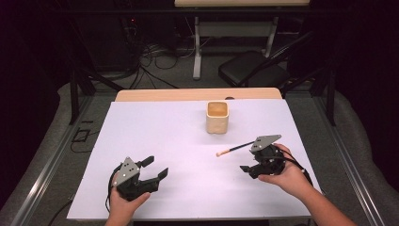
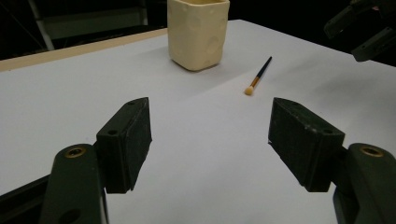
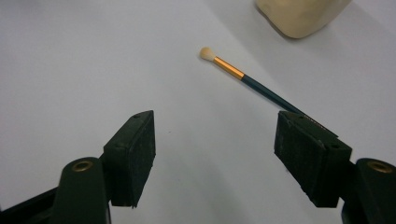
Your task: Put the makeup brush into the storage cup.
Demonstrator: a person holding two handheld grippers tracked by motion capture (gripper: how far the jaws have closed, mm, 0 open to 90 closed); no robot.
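While the paintbrush [image 3: 243,74] lay flat on the white surface [image 1: 164,141], at about five o'clock from the cream cup [image 1: 217,117], the right gripper [image 3: 215,140] hovered with jaws spread, one tip over the handle. Centring both jaws across the handle seemed wise before closing. The left gripper [image 2: 210,135] waited spread, empty.

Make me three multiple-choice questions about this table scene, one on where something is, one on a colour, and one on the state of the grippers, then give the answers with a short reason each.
1. Where does the brush lie?
A. inside the cup
B. flat on the white sheet, near the right gripper
C. on the floor

2. What colour is the cup?
A. cream
B. red
C. blue

3. How do the left gripper and right gripper stand?
A. both shut
B. one shut on the brush
C. both open, holding nothing

Answers: B, the brush rests on the white sheet beside the right gripper; A, its walls are pale cream; C, both gripper views show jaws spread apart with only the sheet between them.
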